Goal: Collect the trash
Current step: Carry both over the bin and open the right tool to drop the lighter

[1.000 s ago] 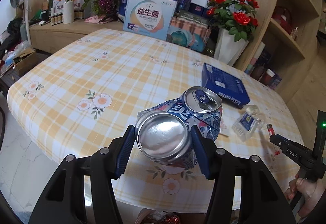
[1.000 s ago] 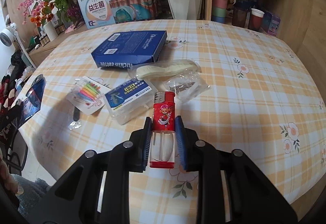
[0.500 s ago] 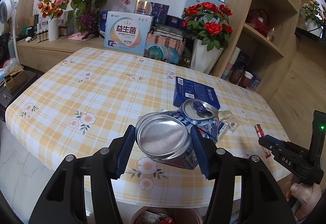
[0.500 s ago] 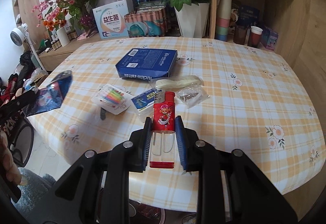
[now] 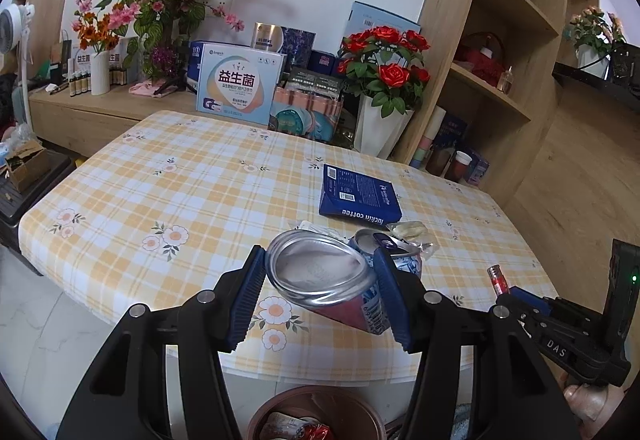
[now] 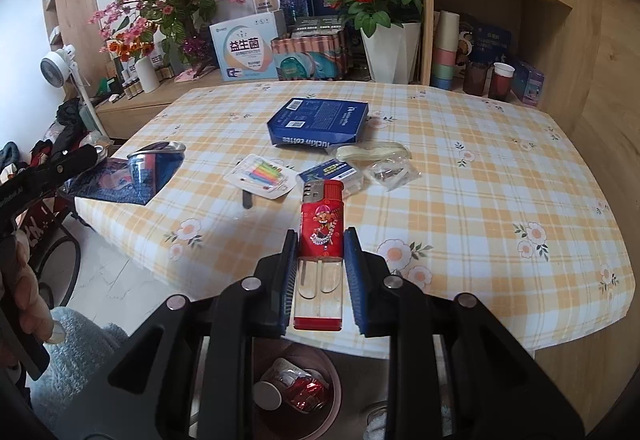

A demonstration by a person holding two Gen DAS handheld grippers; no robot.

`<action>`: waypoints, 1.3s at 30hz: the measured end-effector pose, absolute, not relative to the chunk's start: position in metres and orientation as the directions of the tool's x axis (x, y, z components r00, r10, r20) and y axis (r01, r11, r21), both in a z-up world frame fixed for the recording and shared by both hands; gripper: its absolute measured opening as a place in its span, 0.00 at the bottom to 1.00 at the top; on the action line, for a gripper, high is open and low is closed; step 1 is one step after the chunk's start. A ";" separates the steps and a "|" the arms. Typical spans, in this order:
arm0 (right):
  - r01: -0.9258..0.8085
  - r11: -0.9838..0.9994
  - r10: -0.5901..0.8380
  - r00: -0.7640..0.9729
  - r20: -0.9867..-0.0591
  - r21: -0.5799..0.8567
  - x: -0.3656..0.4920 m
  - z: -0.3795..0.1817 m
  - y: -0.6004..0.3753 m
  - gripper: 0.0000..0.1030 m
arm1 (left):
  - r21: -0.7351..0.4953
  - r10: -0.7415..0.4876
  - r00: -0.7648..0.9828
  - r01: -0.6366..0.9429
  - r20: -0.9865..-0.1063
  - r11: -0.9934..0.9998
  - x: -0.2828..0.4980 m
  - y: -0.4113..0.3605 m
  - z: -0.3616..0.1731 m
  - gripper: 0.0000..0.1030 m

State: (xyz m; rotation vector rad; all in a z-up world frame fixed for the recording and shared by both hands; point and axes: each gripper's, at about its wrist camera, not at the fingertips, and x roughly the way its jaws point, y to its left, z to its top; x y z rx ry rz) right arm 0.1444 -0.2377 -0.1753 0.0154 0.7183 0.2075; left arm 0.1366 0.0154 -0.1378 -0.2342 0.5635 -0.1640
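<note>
**A:** Left gripper [image 5: 320,292] sits at the bottom centre of its own view, blue pads clamped on both sides of a crushed can [image 5: 324,280], silver base facing the lens, the can tilted and bent toward the right.

**B:** And the right gripper [image 6: 320,272], low centre in its view, is pinched on a red lighter [image 6: 321,240], metal head pointing up the frame.

**A:** Both are lifted off the checked tablecloth [image 5: 192,192]. Below the left gripper, at the bottom edge, there's a brown bin [image 5: 320,412] with wrappers inside.

**B:** Same bin [image 6: 298,388] under the right one, a paper cup and red foil in it.

**A:** On the table: a blue coffee box [image 6: 318,120] above centre, a pack of coloured markers [image 6: 262,176] left of the lighter, a small blue-labelled plastic case [image 6: 332,172] just behind the lighter's head.

**B:** Clear wrappers [image 6: 390,172] right of that case, touching it or not I can't tell. At the left edge you see the can [image 6: 154,168] again, held out beyond the table's corner.
</note>
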 end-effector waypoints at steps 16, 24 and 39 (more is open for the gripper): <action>-0.297 0.951 0.279 0.695 -0.662 0.088 0.085 -0.178 -0.201 0.26 | -0.264 -0.202 0.860 0.081 -0.470 0.961 0.079 0.033 -0.119 0.52; -0.355 0.930 0.314 0.622 -0.717 0.100 0.083 -0.204 -0.177 0.27 | -0.283 -0.205 0.854 0.072 -0.478 0.957 0.075 0.041 -0.127 0.52; -0.264 0.963 0.234 0.740 -0.630 0.049 0.099 -0.178 -0.203 0.87 | -0.250 -0.194 0.845 0.075 -0.499 0.965 0.076 0.046 -0.134 0.52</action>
